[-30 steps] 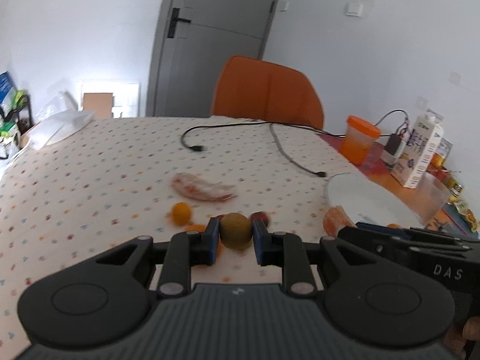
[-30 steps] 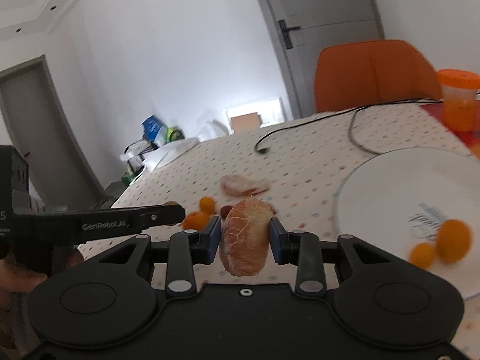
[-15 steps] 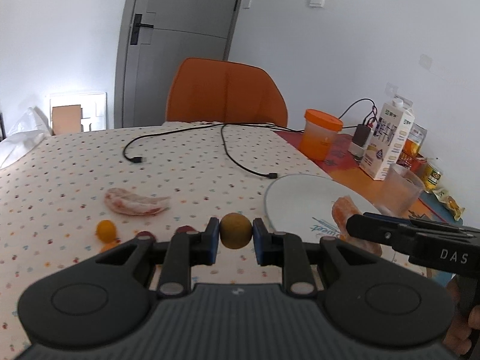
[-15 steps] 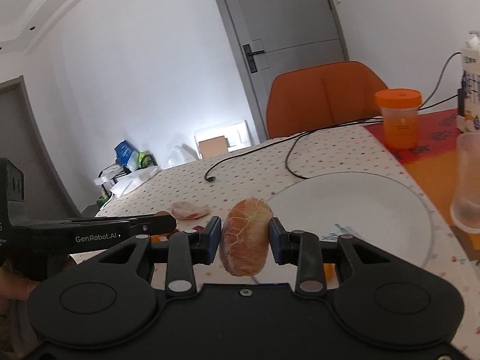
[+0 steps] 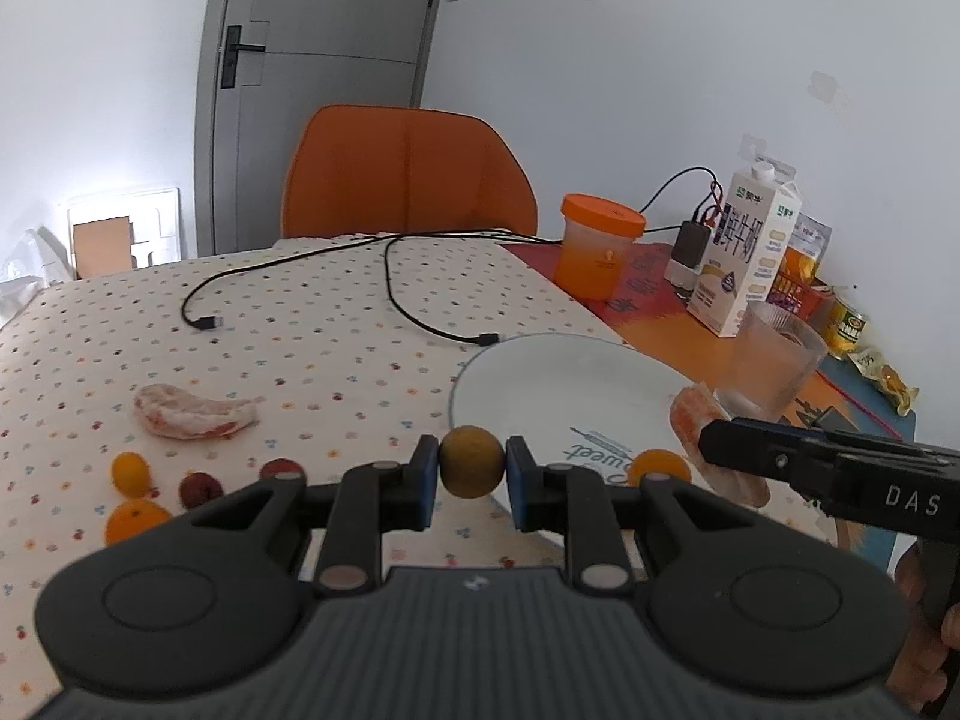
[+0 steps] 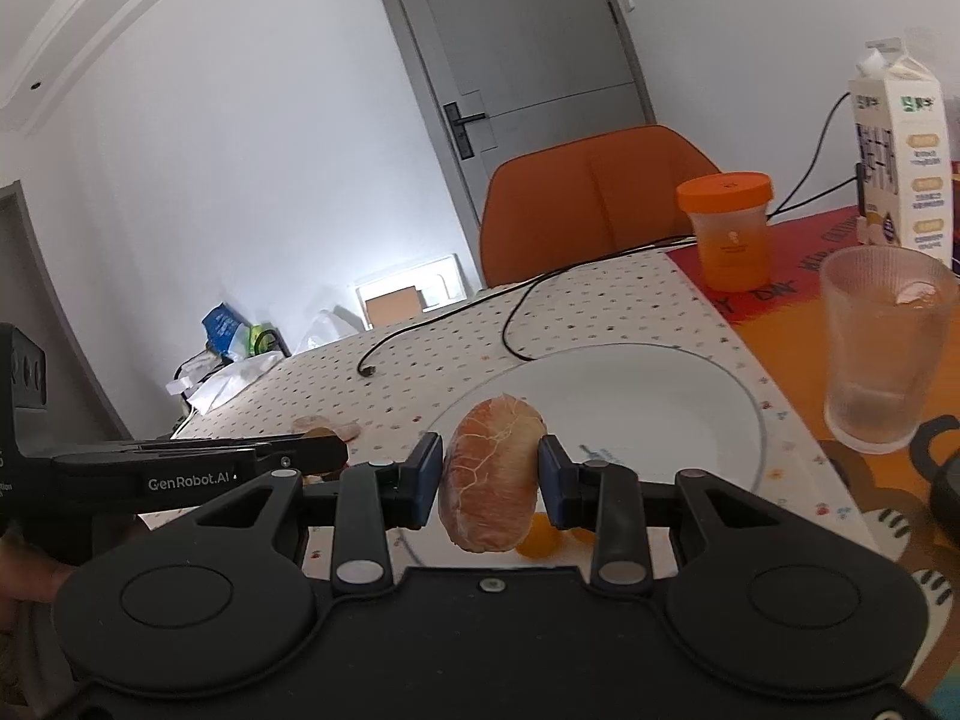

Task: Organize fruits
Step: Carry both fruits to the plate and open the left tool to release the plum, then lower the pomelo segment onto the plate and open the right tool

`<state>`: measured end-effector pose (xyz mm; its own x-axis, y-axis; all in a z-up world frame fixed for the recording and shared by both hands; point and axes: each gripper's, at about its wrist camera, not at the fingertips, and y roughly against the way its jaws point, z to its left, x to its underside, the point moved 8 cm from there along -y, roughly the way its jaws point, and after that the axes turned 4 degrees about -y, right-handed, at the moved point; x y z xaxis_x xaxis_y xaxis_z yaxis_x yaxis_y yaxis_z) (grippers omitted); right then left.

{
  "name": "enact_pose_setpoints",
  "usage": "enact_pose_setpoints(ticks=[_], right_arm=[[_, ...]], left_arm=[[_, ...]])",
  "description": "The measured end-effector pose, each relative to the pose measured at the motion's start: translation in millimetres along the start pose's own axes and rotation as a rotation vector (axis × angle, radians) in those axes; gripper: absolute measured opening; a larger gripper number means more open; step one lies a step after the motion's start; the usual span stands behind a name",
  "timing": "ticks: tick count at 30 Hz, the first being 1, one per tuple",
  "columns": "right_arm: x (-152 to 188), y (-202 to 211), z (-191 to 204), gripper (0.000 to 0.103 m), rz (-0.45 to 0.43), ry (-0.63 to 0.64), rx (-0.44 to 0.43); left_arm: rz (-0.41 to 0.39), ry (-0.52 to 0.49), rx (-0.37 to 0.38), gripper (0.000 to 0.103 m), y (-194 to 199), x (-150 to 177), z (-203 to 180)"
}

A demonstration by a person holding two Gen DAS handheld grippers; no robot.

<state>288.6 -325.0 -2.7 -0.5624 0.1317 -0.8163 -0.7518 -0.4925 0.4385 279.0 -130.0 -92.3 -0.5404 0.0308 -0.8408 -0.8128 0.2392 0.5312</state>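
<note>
My left gripper point(image 5: 471, 471) is shut on a small yellow-brown round fruit point(image 5: 471, 461), held just above the near left rim of the white plate point(image 5: 558, 384). My right gripper point(image 6: 489, 477) is shut on a peeled pomelo segment point(image 6: 489, 474) above the plate's point(image 6: 648, 396) near edge; it also shows in the left wrist view point(image 5: 696, 420). A small orange fruit point(image 5: 659, 463) lies on the plate. On the cloth at the left lie another pomelo segment point(image 5: 192, 417), two small orange fruits point(image 5: 131, 471) and two red fruits point(image 5: 198, 489).
A ribbed glass point(image 6: 885, 342), an orange-lidded jar point(image 5: 597, 246) and a milk carton point(image 5: 747, 252) stand right of the plate. Black cables point(image 5: 408, 294) cross the dotted tablecloth. An orange chair point(image 5: 408, 174) stands at the far edge.
Both grippers have moved right and forward with their fruit, from over the loose fruits to over the plate's near edge. The jaws stay shut.
</note>
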Motion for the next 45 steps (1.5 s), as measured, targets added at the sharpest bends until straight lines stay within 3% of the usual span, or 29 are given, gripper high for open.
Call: enact_pose_setpoints(ticks=[13,23,34,36,38,40,45], right_arm=[[0.8,10.8,-25.8,0.033,-0.016,-0.035,0.028],[5.3,13.6,-39.2,0.033,-0.019,-0.056,0.054],[-0.2,5.9,-51.3,0.033,-0.029,-0.071,0.088],[-2.7,5.0,-51.2,0.036,-0.046,-0.077,0.095],[-4.4,6.4,-51.7,0.056,-0.068,-0.091,0.108],[-3.6,6.6,-46.7,0.061,-0.072,-0.077,0.097],[1.9,2.7,-31.8,0.077,-0.049,-0.056,0.068]], left_arm=[[0.010,-0.024,0.030,0.023,-9.8,-3.8,-23.6],[0.031,0.004,-0.026,0.030,-6.2,2.5,-7.8],[0.027,0.043,-0.086,0.055,7.4,9.2,21.9],[0.024,0.049,-0.099,0.058,10.8,10.1,28.9],[0.024,0.054,-0.118,0.063,13.9,11.4,35.4],[0.023,0.059,-0.138,0.074,17.8,14.2,42.2],[0.037,0.078,-0.164,0.082,23.6,22.8,56.5]])
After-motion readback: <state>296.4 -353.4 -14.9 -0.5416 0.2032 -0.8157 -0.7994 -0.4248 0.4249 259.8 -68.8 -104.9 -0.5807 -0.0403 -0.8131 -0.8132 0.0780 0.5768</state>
